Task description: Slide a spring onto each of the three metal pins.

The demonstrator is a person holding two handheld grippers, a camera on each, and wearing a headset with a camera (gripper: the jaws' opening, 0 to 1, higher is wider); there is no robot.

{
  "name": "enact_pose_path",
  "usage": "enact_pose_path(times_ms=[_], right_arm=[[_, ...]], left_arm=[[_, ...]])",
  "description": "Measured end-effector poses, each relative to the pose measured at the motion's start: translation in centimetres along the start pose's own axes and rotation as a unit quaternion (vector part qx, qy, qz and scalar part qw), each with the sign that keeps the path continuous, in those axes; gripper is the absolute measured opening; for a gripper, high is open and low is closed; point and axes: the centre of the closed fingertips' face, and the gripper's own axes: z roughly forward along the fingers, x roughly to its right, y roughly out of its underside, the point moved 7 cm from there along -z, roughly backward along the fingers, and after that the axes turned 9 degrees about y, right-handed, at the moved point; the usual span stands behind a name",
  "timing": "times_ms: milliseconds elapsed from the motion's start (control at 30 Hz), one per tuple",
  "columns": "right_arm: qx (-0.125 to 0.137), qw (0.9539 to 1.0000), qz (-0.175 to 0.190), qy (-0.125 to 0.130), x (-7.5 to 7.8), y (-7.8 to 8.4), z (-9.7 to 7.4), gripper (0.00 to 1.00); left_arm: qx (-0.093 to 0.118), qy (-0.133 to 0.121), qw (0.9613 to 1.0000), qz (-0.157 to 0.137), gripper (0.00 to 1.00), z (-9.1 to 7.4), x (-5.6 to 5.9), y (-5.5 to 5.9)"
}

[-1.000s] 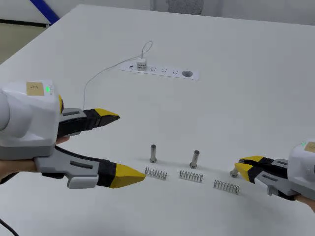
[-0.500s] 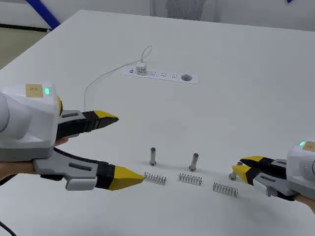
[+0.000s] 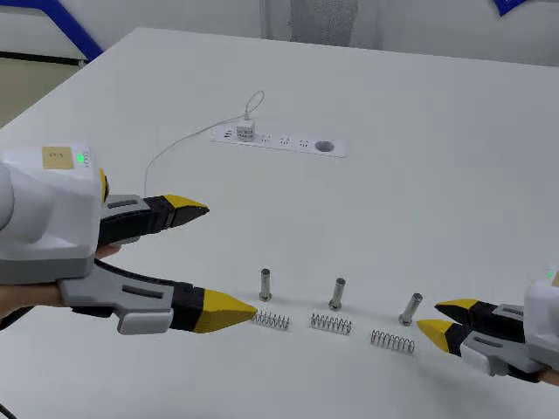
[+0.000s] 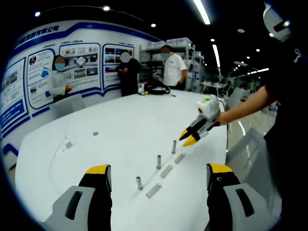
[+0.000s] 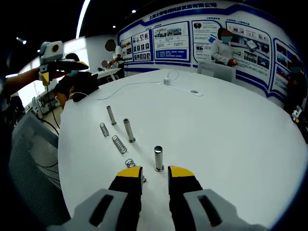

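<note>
1. We see the left gripper [image 3: 229, 259] at the lower left of the head view, its jaws spread wide with nothing between them.
2. The right gripper [image 3: 428, 316] enters at the lower right, its jaws only narrowly parted and pinching nothing.
3. Three pins stand upright in a row across the lower middle of the white table [image 3: 437, 175]: the left pin [image 3: 265, 284], the middle pin [image 3: 337, 293] and the right pin [image 3: 410, 307].
4. A spring lies flat just below each pin: the left spring [image 3: 272, 320], the middle spring [image 3: 331, 325] and the right spring [image 3: 391, 341]. None is on a pin.
5. The right gripper's tips sit just beside the right pin and the right spring. In the right gripper view a jaw hides that spring's end, so it may be touching; we cannot tell.
6. A power strip [image 3: 279, 140] lies at the upper middle, well apart.
</note>
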Motion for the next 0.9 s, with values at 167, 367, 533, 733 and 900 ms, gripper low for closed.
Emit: enact_pose_path(times_ms=[167,367,533,733,900], right_arm=[[-0.015,0.9996,-0.002,-0.024,-0.7,0.7,0.0,0.22],[-0.035,0.9982,-0.023,-0.042,-1.6,1.1,1.3,0.23],[-0.043,0.997,-0.032,-0.057,-2.3,1.0,2.1,0.23],[-0.056,0.9942,-0.058,-0.071,-2.7,1.4,3.0,0.23],[-0.065,0.9921,-0.074,-0.077,-2.7,1.7,3.3,0.23]], left_arm=[[-0.002,0.002,1.0,-0.005,0.83,0.2,0.1,0.4],[-0.009,0.002,0.9999,-0.011,0.83,0.0,0.2,0.9],[-0.008,-0.002,0.9998,-0.016,0.83,-0.2,0.1,1.2],[-0.007,-0.005,0.9998,-0.02,0.82,-0.4,-0.2,1.3],[-0.008,-0.004,0.9997,-0.022,0.82,-0.2,-0.4,1.5]])
